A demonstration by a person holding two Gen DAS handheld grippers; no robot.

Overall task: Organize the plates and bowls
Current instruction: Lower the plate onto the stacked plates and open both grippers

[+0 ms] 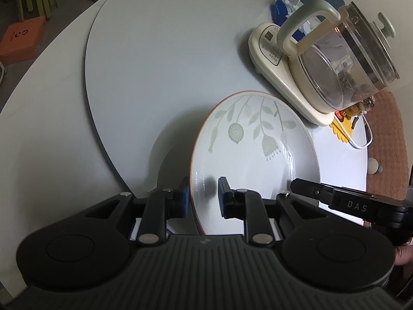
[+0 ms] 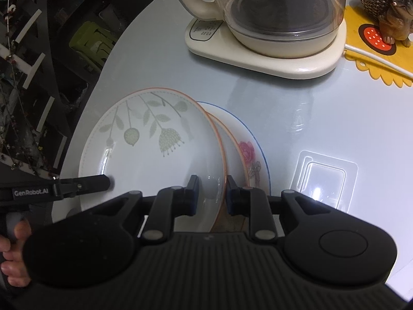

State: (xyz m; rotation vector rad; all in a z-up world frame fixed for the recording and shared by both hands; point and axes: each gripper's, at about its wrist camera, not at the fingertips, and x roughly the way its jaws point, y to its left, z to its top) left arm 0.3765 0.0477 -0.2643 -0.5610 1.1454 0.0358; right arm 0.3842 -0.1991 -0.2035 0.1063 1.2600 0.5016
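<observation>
Both grippers, left (image 1: 202, 196) and right (image 2: 212, 195), have fingers clamped on the leaf plate (image 2: 155, 142) rim near the kettle (image 2: 271, 20); lower it level onto the rose plate (image 2: 251, 155).

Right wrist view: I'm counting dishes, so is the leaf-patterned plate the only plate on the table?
No: under the leaf-patterned plate lies a second orange-rimmed plate, and below that a rose plate with a blue rim.

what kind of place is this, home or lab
Most likely a home dining area: a round table with a turntable, an electric glass kettle on its base, and patterned plates.
</observation>
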